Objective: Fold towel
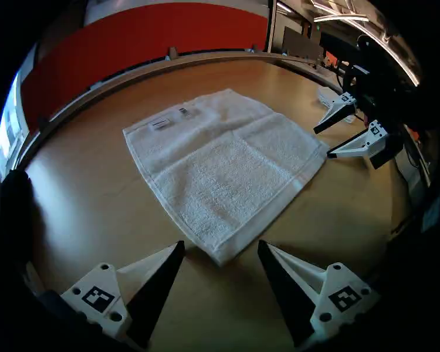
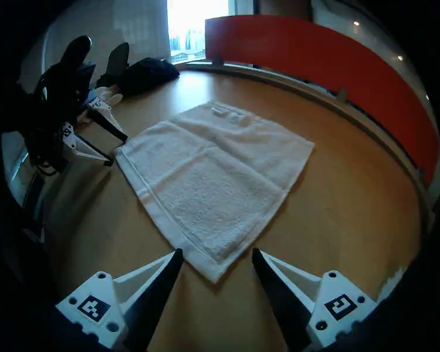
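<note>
The left tool (image 1: 220,245) has its fingers spread wide apart, with one corner of the white towel (image 1: 220,170) between the tips. The right tool (image 2: 217,252) is spread the same way at another corner. The towel lies flat in the middle of the wooden worktop (image 1: 85,193). A red panel (image 1: 149,35) runs along the worktop's far edge.

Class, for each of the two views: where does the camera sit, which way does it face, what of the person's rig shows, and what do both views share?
Left gripper view: rides on the left tool, looking along its open fingers at a near corner of the white towel on the wooden table; the right tool shows far right.
Right gripper view: rides on the right tool, facing another towel corner; the left tool shows far left.
Shared: towel, table, red panel, both tools.
</note>
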`<move>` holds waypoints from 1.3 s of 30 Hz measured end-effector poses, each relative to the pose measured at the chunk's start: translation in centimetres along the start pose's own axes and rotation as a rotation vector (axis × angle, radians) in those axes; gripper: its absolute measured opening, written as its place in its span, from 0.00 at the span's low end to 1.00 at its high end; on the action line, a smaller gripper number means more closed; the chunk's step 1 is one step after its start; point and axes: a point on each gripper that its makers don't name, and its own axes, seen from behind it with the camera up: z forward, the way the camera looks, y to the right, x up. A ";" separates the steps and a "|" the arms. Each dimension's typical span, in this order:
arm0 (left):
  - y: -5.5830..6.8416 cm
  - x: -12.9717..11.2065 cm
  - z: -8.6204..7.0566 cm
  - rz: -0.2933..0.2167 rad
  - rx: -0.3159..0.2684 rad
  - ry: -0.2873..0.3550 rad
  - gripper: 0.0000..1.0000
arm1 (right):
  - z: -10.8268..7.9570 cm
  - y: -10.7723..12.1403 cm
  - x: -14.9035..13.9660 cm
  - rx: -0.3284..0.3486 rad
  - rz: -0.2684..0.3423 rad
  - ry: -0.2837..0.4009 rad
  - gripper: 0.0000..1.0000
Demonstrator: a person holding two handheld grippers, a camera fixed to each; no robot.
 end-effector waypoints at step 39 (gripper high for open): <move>0.5 0.0 0.4 0.010 0.045 -0.014 0.52 | 0.0 0.5 -0.5 0.001 -0.016 -0.022 0.31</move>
